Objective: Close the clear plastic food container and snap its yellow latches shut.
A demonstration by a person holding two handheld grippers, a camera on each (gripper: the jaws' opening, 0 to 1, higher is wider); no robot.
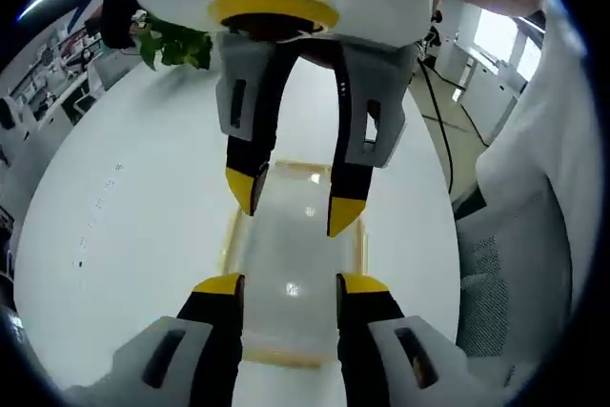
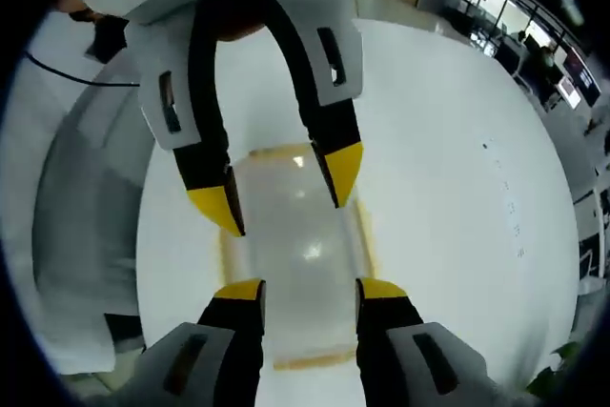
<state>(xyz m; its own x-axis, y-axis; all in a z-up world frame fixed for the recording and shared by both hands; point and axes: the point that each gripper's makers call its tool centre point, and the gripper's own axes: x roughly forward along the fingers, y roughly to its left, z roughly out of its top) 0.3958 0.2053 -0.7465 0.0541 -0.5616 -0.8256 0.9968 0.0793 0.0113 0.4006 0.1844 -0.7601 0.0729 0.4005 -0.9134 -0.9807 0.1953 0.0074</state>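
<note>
Room: open office space with desks and screens far back; a leafy green plant stands at the far edge of the tabletop in the left gripper view, and a chair with a mesh back sits beside the tabletop.
Tabletop: white, smooth, rounded at the edge; a black cable runs past its far side.
Container: clear plastic food container with yellowish edges, lying flat on the tabletop between the two tools; the lid lies on top of it, and ceiling lights glint off it. The latches along its long sides are too blurred to judge as snapped or loose.
Left tool: white and grey body, black jaws with yellow tips; jaws parted, nothing held. The tips hang over the near end of the container; whether they touch it cannot be told.
Right tool: same build; jaws parted, nothing held, tips over its own near end of the container.
Facing: each tool shows in the other's view, coming in from the top, jaws apart and pointing down toward the far end of the container, so the two tools face each other across it.
</note>
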